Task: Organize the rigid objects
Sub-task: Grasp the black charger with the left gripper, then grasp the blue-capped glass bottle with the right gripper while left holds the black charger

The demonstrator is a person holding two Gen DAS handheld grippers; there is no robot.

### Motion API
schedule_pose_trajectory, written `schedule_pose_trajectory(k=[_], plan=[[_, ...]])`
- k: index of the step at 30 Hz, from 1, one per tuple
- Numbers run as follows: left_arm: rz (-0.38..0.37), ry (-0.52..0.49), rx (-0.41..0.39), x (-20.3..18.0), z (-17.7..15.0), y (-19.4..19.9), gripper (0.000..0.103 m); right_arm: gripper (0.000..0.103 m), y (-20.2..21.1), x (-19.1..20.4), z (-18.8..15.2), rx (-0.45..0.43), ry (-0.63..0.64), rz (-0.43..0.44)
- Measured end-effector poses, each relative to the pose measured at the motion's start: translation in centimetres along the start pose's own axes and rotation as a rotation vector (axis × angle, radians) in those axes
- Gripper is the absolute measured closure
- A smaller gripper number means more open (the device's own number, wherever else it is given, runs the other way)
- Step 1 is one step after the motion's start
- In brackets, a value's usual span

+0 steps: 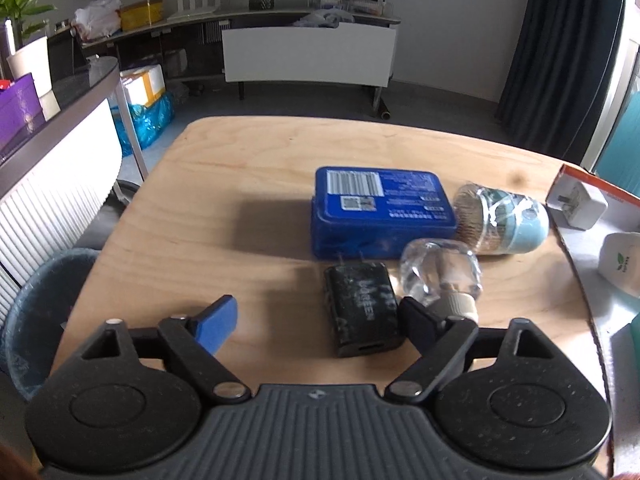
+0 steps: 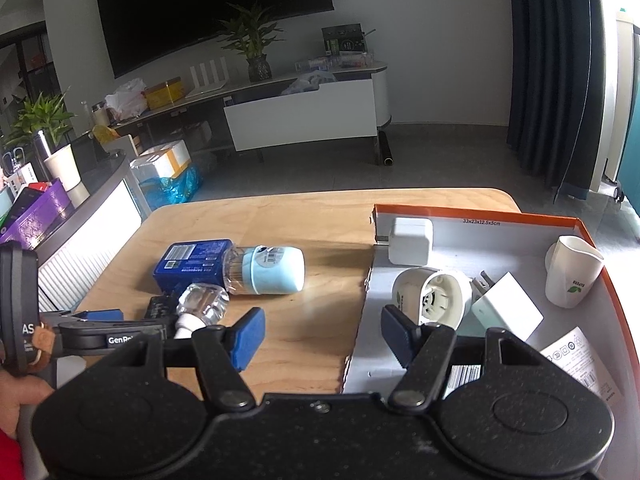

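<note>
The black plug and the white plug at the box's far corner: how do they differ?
The black charger lies on the wooden table, between the open fingers of the left gripper; the white charger sits inside the orange-rimmed box. The black charger looks scuffed and bears pale lettering; the white charger looks clean and plain. The black charger's prongs point towards the blue tin. Both are blocky wall plugs.

The left wrist view sits low and close over the desk (image 1: 208,216), looking forward and downward toward its far edge. The right wrist view looks from higher and further right, over the desk's right edge. Both share the blue tin (image 1: 380,208) (image 2: 192,264) and the far wall.
</note>
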State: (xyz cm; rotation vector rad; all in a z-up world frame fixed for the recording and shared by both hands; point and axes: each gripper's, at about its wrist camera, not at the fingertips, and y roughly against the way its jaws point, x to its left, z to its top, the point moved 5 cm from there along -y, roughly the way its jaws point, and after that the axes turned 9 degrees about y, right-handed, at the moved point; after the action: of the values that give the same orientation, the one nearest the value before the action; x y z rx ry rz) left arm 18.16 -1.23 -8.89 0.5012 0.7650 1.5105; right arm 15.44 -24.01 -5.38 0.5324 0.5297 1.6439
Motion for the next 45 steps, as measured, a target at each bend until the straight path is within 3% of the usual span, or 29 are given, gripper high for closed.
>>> schedule_pose_trajectory(k=[3, 6, 15, 18, 22, 31, 35, 38, 41, 45], plan=[[0.004, -0.026, -0.020, -0.1, 0.2, 0.3, 0.050, 0.025, -0.6, 0.2, 0.0, 0.010, -0.002, 0.003], [-0.013, -0.056, -0.028, -0.4, 0.2, 0.4, 0.067, 0.025, -1.4, 0.7, 0.1, 0.017, -0.001, 0.012], [-0.024, -0.036, -0.067, 0.3, 0.8, 2.0, 0.068, 0.020, -4.9, 2.6, 1.7, 0.043, -0.002, 0.040], [-0.031, -0.024, -0.079, 0.4, 1.0, 2.9, 0.068, 0.012, -6.7, 3.5, 2.5, 0.066, -0.004, 0.045], [-0.034, -0.026, -0.091, 0.5, 1.0, 3.4, 0.068, 0.011, -9.1, 4.6, 3.3, 0.093, -0.022, 0.046], [-0.042, -0.007, -0.085, 1.0, 1.3, 2.9, 0.068, 0.002, -12.5, 4.7, 4.1, 0.129, -0.071, -0.002], [-0.048, -0.002, -0.083, 0.8, 1.4, 2.8, 0.068, 0.001, -13.5, 4.8, 4.2, 0.128, -0.085, -0.012], [-0.049, -0.004, -0.086, 0.7, 1.6, 2.7, 0.068, 0.001, -14.7, 5.0, 3.9, 0.191, -0.060, -0.027], [-0.049, -0.001, -0.093, 0.7, 1.7, 2.8, 0.068, 0.010, -14.6, 5.3, 3.6, 0.168, -0.026, -0.040], [-0.053, -0.001, -0.103, 0.6, 2.0, 3.4, 0.068, 0.011, -13.3, 5.1, 3.5, 0.127, -0.023, -0.041]])
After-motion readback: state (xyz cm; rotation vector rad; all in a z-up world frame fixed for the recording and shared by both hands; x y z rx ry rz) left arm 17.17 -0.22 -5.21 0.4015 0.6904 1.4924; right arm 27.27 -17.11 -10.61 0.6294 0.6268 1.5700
